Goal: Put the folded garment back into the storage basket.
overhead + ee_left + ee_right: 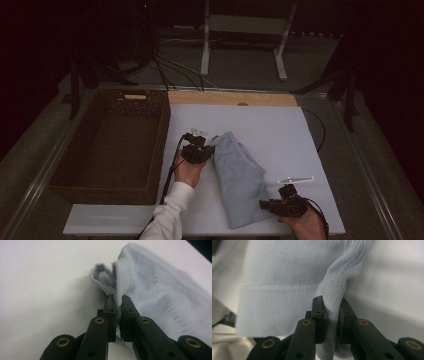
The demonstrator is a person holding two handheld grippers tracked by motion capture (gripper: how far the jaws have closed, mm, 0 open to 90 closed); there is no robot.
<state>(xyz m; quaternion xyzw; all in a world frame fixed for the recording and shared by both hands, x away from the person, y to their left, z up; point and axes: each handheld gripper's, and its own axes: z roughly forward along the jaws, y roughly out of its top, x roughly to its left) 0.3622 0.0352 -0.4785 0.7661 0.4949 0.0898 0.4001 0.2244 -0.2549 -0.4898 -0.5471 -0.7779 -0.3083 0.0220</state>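
Right now I have a pale blue garment lying folded lengthwise on the white board that tops the bench, and every place below is given from that garment. It runs from its far end near the board's middle down to its near end close to the board's front edge.

My left gripper sits at the garment's far left corner, touching it. In the left gripper view its jaws are clenched on a thin fold of the ribbed knit, with the cloth bunched up and rising just beyond the tips.

My right gripper is at the garment's near right corner, beside the hem. In the right gripper view the jaws are grasping a thick pinch of the ribbed hem band, and the cloth puckers upward from between them.

To the left of the garment, past my left hand and white sleeve, stands a dark wicker basket, well apart from the cloth.
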